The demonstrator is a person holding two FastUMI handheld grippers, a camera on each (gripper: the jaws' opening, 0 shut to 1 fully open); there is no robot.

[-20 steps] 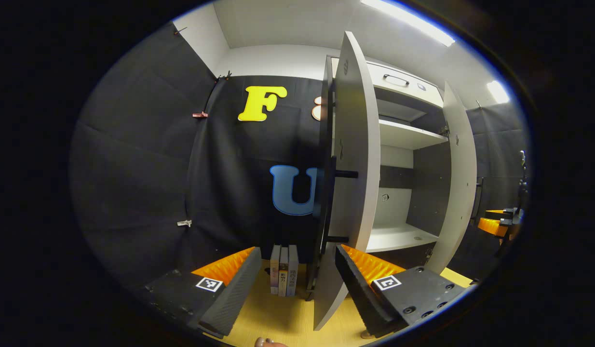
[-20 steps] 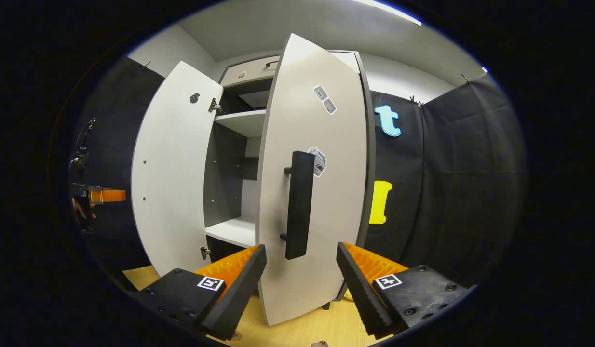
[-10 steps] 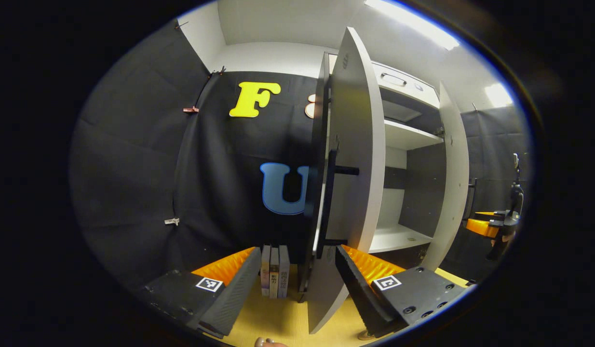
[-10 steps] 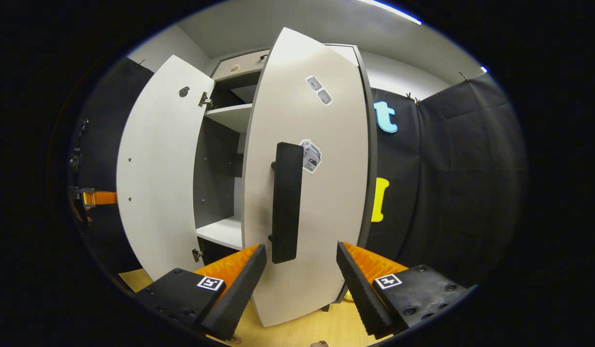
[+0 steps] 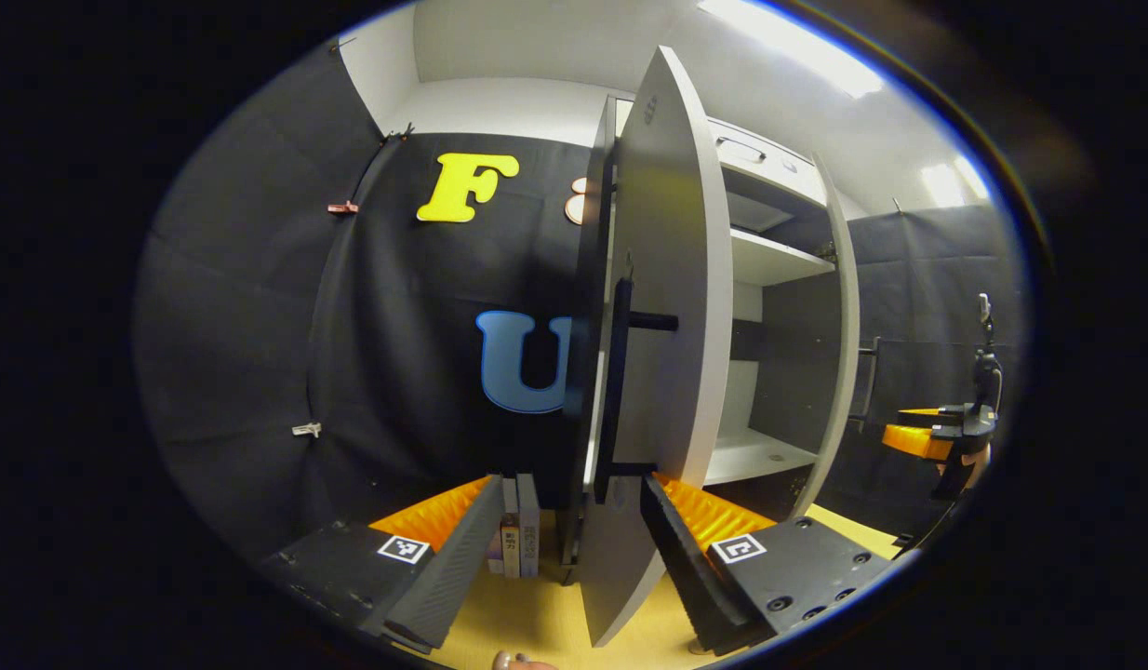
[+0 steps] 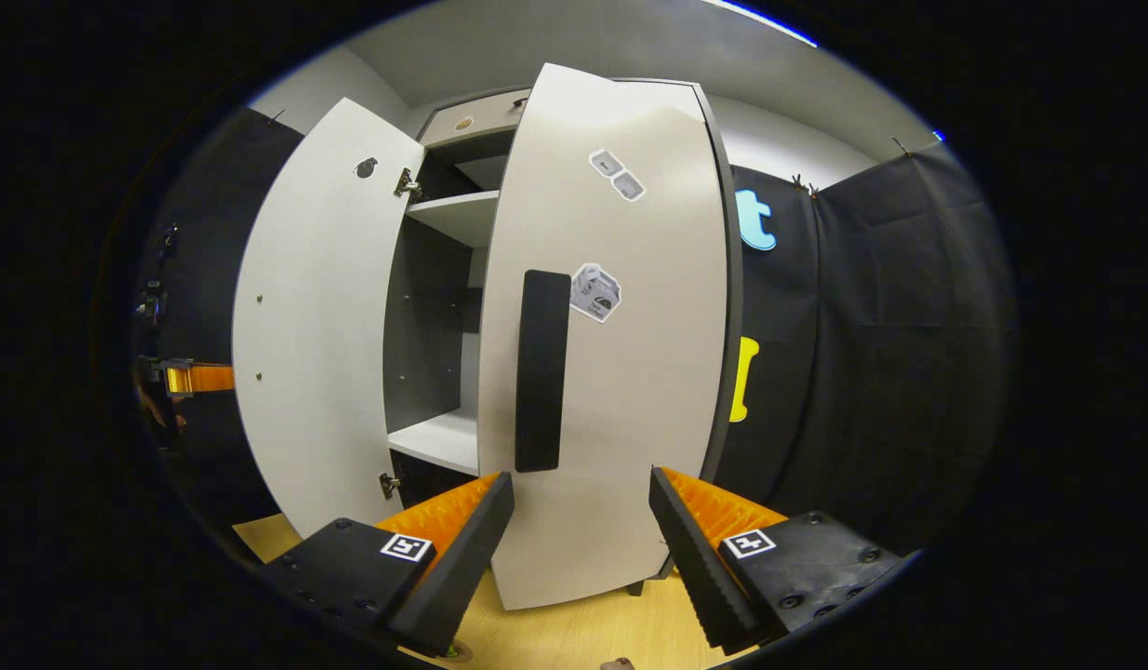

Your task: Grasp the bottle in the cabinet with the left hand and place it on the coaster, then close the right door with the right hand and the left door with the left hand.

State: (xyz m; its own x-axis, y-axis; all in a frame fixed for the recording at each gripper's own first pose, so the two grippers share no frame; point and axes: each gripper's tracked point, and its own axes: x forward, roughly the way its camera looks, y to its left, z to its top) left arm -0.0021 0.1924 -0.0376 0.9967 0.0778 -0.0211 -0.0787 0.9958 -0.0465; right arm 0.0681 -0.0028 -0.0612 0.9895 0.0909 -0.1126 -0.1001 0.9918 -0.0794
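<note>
In the right gripper view the cabinet's right door (image 6: 620, 391) faces me, partly swung in, its black handle (image 6: 541, 372) just above my open right gripper (image 6: 581, 484). Whether the fingers touch the door I cannot tell. The left door (image 6: 313, 326) stands wide open beside it, and the left gripper (image 6: 188, 377) shows beyond its edge. In the left gripper view the left door (image 5: 676, 279) is nearly edge-on, its black handle (image 5: 620, 372) ending just above my open left gripper (image 5: 569, 493). The right door (image 5: 834, 326) and right gripper (image 5: 937, 433) lie farther right.
Several books (image 5: 518, 540) stand upright on the wooden tabletop (image 5: 537, 614) left of the cabinet. White shelves (image 5: 751, 456) show between the doors. Black cloth walls close in on both sides. A fingertip (image 5: 518, 661) shows at the bottom edge.
The right door has swung further toward the cabinet, narrowing the gap, with the right gripper following. The left gripper has shifted toward the left door, whose handle now sits between its fingers' line.
</note>
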